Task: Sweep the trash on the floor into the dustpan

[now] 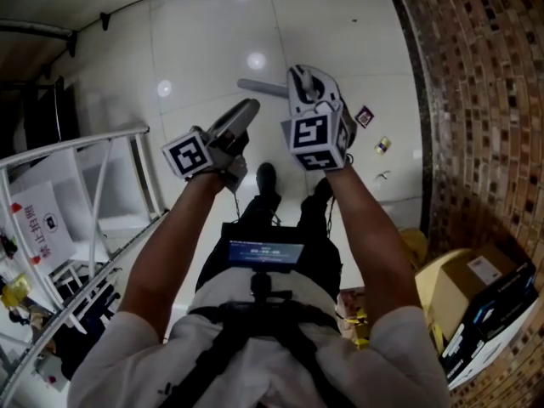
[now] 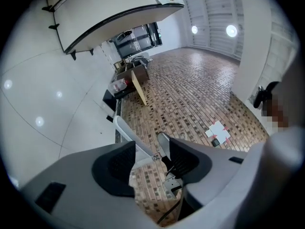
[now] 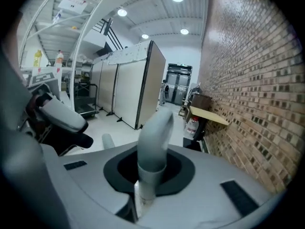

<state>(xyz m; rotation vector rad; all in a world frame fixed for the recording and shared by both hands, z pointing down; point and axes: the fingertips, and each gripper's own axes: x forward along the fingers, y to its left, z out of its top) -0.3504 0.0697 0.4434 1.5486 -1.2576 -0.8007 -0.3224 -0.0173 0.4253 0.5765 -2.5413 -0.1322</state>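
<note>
My right gripper (image 3: 151,173) pinches a grey curved-top handle (image 3: 153,132); my left gripper (image 2: 148,162) is spread around a thin white handle (image 2: 132,139). This is the pick-up step, I judge. The trash (image 1: 365,116) lies beyond my right gripper, so the left must close next.

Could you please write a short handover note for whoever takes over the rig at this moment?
Right tool: shut on a grey handle with a bent top; whether it belongs to the broom or the dustpan I cannot tell.
Left tool: open; a slim pale handle shows in the gap between its jaws, not gripped.
Trash: a few small bits on the white floor beside the brick wall, ahead of the right tool.
Dustpan: its pan is in no view.
Done: one handle in hand; nothing looks swept.
Left: probably grip the second handle, then sweep the bits into the dustpan.
</note>
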